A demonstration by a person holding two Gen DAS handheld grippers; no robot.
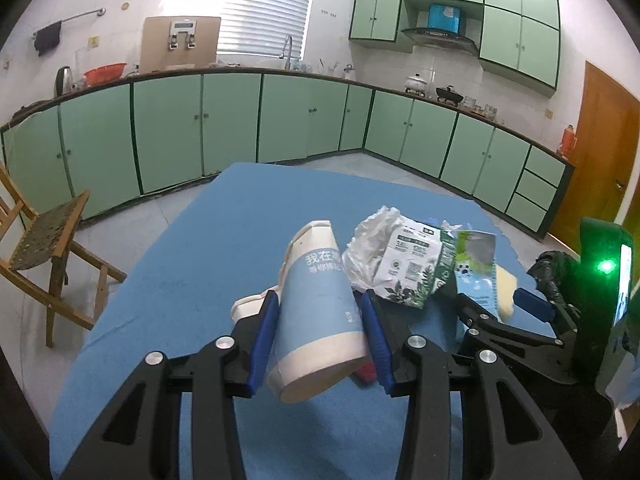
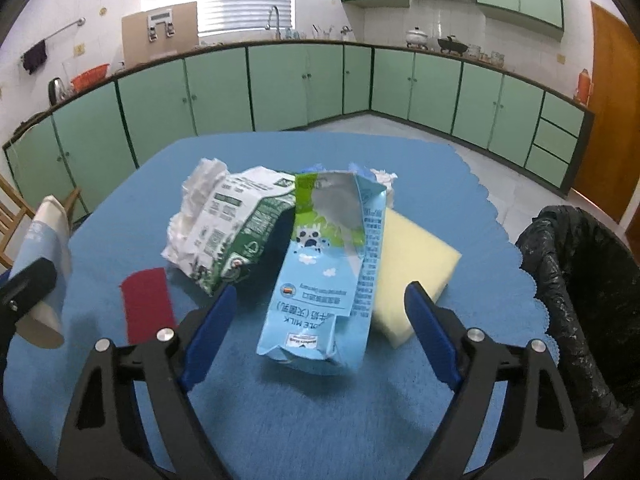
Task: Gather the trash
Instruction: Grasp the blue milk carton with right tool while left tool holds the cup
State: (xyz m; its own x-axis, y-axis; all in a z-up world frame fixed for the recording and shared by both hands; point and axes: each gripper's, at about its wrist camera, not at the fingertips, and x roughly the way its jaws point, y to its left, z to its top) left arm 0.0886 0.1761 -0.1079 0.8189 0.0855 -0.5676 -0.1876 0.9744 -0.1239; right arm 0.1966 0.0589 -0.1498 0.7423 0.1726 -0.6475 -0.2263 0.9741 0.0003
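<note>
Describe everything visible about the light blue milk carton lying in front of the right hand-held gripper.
The light blue cardboard milk carton is crushed and torn open at its far end, showing a silvery lining. It lies flat on the blue tablecloth, partly over the pale yellow foam sponge and against the green-and-white crumpled package. The right hand-held gripper brackets its near end, pads not touching.

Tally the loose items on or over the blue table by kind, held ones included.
Paper cup, in the left gripper: 1
Milk cartons, blue and green-white: 2
Yellow sponge: 1
Red strip: 1
Crumpled white wrapper: 1
Total: 6
</note>
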